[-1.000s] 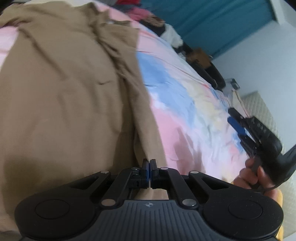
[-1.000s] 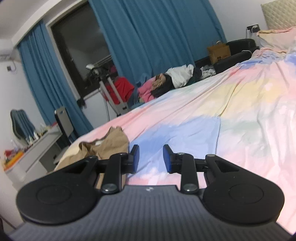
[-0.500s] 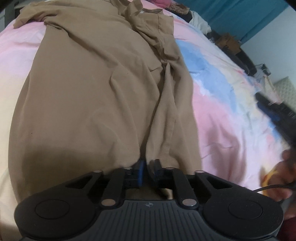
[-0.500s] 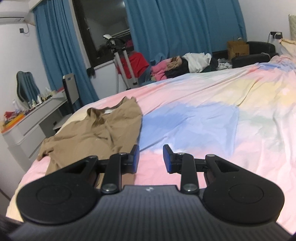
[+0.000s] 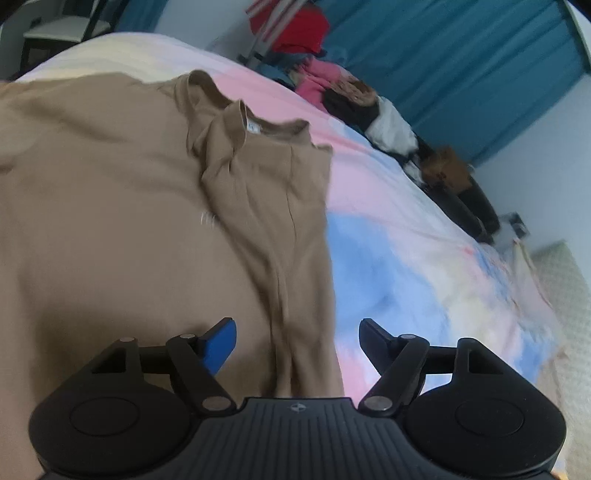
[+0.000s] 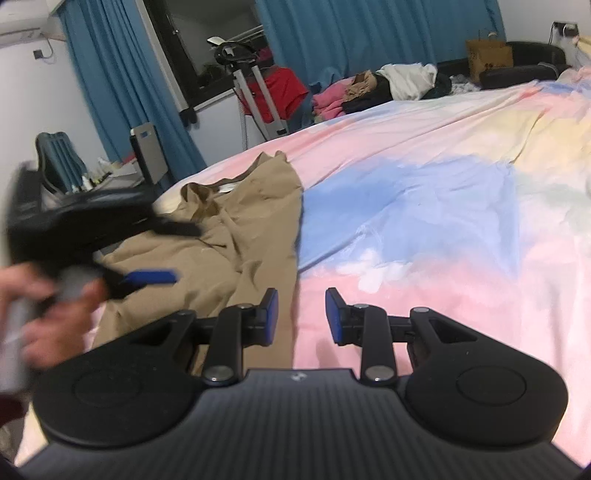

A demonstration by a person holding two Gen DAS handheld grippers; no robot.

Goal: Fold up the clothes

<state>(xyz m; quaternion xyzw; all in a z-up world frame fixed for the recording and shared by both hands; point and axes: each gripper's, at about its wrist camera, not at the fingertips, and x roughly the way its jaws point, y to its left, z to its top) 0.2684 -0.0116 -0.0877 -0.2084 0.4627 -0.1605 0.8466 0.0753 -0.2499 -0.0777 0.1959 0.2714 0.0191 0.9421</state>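
A tan T-shirt [image 5: 129,221] lies spread on the pastel bedsheet [image 5: 406,266], its right side folded inward into a long strip, collar at the far end. My left gripper [image 5: 297,334] is open wide and empty, above the strip's near end. In the right wrist view the shirt [image 6: 236,240] lies left of centre. My right gripper [image 6: 301,312] is open and empty, low over the sheet [image 6: 424,221] by the shirt's right edge. The left gripper [image 6: 155,254] shows there, blurred, held in a hand over the shirt.
A heap of clothes [image 6: 373,88] lies at the bed's far edge, with a cardboard box [image 6: 487,55] and a black couch [image 6: 524,68] beyond. Blue curtains [image 6: 369,33], a stand with a red garment [image 6: 277,88] and a desk [image 6: 74,181] stand behind.
My left gripper has let go of the shirt's edge, opened wide and lifted back. The right gripper has come lower, beside the shirt, still open.
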